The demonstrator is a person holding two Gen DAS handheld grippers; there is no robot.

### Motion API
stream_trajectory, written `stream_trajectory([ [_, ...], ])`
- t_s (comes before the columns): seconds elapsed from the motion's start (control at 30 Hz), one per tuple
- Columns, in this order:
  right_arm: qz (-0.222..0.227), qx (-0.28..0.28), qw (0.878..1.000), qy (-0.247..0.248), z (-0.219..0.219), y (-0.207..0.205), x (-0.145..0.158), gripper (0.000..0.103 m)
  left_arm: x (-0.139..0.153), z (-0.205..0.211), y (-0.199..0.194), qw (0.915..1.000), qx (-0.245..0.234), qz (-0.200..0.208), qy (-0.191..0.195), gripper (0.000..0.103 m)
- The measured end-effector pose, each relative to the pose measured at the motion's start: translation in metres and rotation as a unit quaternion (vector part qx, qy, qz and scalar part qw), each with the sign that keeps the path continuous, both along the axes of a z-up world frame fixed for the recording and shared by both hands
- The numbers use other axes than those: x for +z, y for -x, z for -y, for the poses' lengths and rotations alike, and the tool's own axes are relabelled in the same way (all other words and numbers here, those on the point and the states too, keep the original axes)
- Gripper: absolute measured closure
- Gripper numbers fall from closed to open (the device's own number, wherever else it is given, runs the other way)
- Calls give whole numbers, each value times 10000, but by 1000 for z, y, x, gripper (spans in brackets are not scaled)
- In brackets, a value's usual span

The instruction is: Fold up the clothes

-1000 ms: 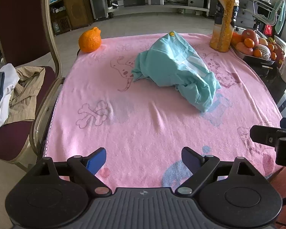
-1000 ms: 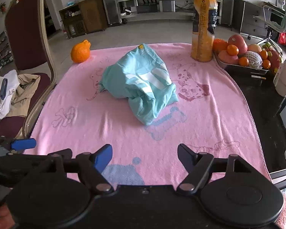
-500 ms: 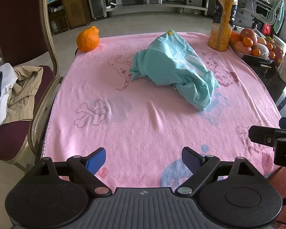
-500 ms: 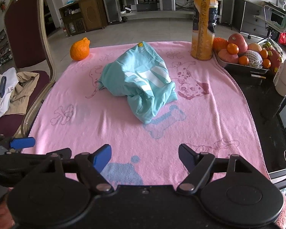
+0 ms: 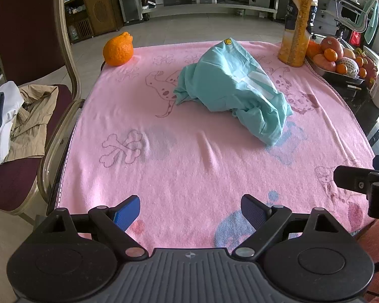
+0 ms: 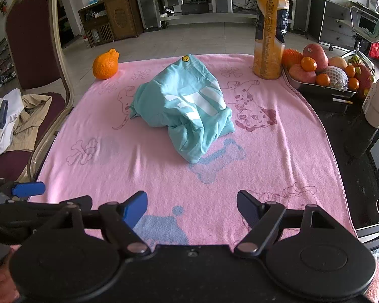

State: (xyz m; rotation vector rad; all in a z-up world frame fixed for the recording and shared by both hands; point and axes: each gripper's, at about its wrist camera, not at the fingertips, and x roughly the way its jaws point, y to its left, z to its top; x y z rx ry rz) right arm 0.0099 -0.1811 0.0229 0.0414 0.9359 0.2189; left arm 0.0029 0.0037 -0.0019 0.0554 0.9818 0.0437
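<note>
A crumpled teal garment [image 5: 236, 89] [image 6: 189, 107] with white stripes and a small yellow smiley badge lies heaped on the far half of a pink towel-covered table [image 5: 179, 166] [image 6: 265, 151]. My left gripper [image 5: 190, 210] hovers open over the near edge of the table, well short of the garment, nothing between its blue pads. My right gripper [image 6: 192, 207] is likewise open and empty at the near edge. In the left wrist view the right gripper's side shows at the right border [image 5: 361, 184]; in the right wrist view the left gripper's blue fingertip [image 6: 29, 188] shows at the left.
An orange fruit [image 5: 118, 50] sits at the table's far left corner. A tall orange juice bottle [image 6: 270, 29] and a metal fruit tray [image 6: 326, 88] stand at the far right, with a white cup [image 6: 377, 103] nearby. A maroon chair [image 5: 25, 80] on the left holds more clothes [image 5: 15, 116].
Both grippers have drifted slightly back or upward from the table, so the garment sits a little lower in view. Jaws stay open; the garment has not moved.
</note>
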Motion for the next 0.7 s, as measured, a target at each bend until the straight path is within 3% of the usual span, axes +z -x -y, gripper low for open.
stream_trajectory([
  [0.7, -72, 3, 10000, 7, 0, -1, -2, 26, -5, 1, 1, 10000, 13, -55, -20, 14],
])
